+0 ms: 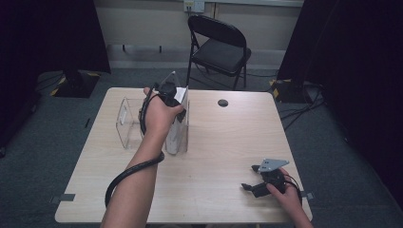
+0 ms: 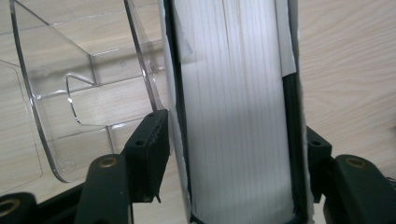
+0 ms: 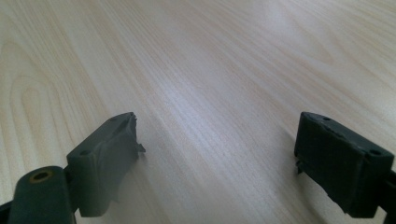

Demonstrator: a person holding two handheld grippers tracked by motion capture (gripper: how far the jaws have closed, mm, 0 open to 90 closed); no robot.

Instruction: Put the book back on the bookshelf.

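Note:
A thick book (image 2: 233,116) with white pages and black covers stands upright on the wooden table (image 1: 223,142), seen from above in the left gripper view. My left gripper (image 2: 233,140) comes down on it from above, one pad against each cover, so it is shut on the book. In the high view the book (image 1: 177,135) stands beside a clear acrylic stand (image 1: 126,121), which lies to its left, and the left gripper (image 1: 177,105) sits at the book's top. My right gripper (image 1: 252,176) rests low over the table's near right corner, open with bare wood between its pads (image 3: 107,154).
A small black round disc (image 1: 223,102) lies on the table behind and right of the book. A black folding chair (image 1: 218,45) stands beyond the far edge. The left gripper's cable (image 1: 128,173) loops over the near left of the table.

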